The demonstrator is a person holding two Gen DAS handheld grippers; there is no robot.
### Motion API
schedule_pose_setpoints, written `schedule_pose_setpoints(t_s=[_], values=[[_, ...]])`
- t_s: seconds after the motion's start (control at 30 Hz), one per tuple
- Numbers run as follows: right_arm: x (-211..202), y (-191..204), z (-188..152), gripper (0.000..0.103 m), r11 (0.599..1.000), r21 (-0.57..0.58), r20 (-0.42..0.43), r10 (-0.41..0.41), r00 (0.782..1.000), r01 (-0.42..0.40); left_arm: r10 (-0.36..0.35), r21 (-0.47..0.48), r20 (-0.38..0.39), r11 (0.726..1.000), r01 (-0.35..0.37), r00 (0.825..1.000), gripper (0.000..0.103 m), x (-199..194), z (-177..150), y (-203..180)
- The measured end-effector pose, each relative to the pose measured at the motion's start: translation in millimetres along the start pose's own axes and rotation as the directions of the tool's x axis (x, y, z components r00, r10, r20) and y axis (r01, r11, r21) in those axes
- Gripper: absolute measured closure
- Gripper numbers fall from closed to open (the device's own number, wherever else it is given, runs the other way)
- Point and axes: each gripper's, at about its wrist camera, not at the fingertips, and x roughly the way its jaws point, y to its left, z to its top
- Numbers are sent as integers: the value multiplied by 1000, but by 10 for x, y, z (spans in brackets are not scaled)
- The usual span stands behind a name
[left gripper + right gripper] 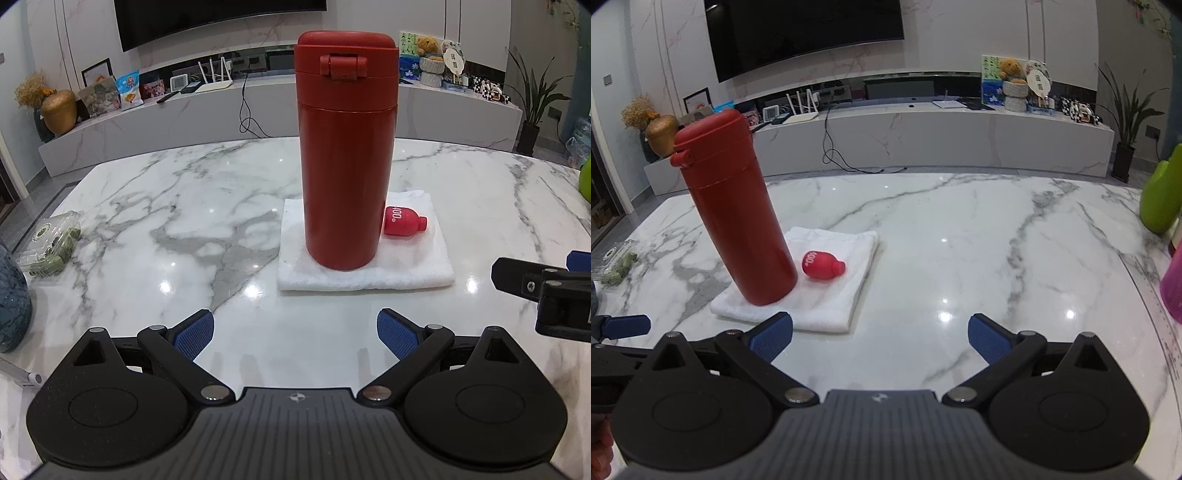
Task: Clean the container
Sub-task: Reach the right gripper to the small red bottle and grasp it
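A tall red flask [345, 155] with its hinged lid closed stands upright on a folded white towel [406, 266] on the marble table. A small red bottle [404, 220] lies on its side on the towel, right of the flask. My left gripper [295, 334] is open and empty, a short way in front of the towel, facing the flask. In the right wrist view the flask [735, 210], towel [831, 295] and small bottle [823, 264] sit ahead to the left. My right gripper [880, 336] is open and empty over bare table, right of the towel.
A clear plastic box of green items [50, 243] and a blue vase [13, 299] stand at the table's left edge. A green container [1161, 192] and a magenta one [1174, 284] stand at the right edge. A TV console lies beyond the table.
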Motion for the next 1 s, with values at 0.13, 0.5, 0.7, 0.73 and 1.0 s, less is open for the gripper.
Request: schedule_pose_setpoints(t_s=[0.13,0.5,0.7,0.73,1.0], values=[[26,12,34,10,999,-31,10,23,1000,-23,-6,4,-2,1000,6,1000,6,23,34,5],[115,109,181,32,968,-197,13,164,986,-159,-27,22,0,999,27,1000,6,112,149,30],[267,145,331,39,927,-288,-8,248,969,-240,-36,29,-24,999,37,999,6,201,161,53],[303,151,352,43,919,-302,-14,260,965,-252,-36,30,-26,999,37,999,6,215,163,52],[645,222,453,57,866,-414,-77,275,958,-281,-42,45,-34,998,43,999,6,291,192,21]])
